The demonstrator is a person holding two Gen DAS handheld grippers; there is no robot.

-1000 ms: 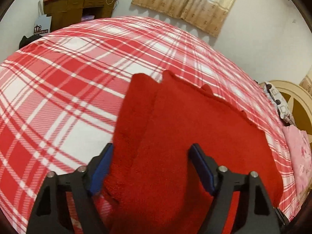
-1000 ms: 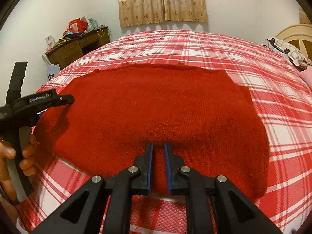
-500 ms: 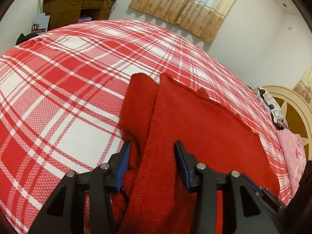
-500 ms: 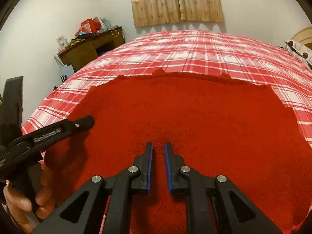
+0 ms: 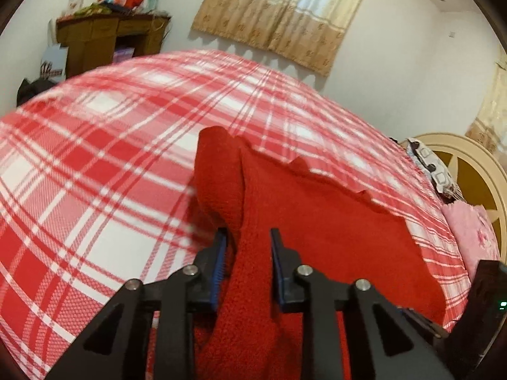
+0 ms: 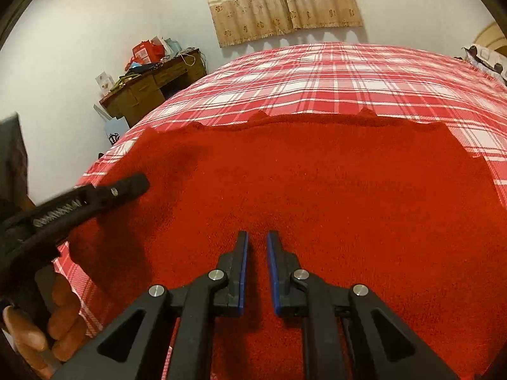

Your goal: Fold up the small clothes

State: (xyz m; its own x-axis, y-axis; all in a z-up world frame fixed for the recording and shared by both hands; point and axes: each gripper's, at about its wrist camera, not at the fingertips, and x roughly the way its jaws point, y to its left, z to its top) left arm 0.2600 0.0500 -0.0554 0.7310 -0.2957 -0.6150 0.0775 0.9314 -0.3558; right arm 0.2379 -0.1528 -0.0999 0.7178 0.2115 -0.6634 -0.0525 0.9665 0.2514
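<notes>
A red knitted garment (image 6: 317, 190) lies spread on the red plaid bedspread (image 6: 332, 69). In the left wrist view the garment (image 5: 332, 221) has a raised fold at its left edge, and my left gripper (image 5: 247, 237) is shut on that fold, lifting it a little. My right gripper (image 6: 256, 237) hovers low over the garment's near middle, jaws nearly together with a narrow gap and nothing between them. The left gripper also shows in the right wrist view (image 6: 126, 186), at the garment's left edge, held by a hand (image 6: 41, 323).
A wooden desk (image 6: 152, 91) piled with clutter stands by the wall left of the bed. Curtains (image 6: 282, 3) hang behind. A round headboard (image 5: 465, 171) and pink pillow (image 5: 469, 237) lie at the bed's right end.
My left gripper has closed from wide open onto the garment's left fold and raised it. My right gripper moved forward over the garment, still nearly shut.
</notes>
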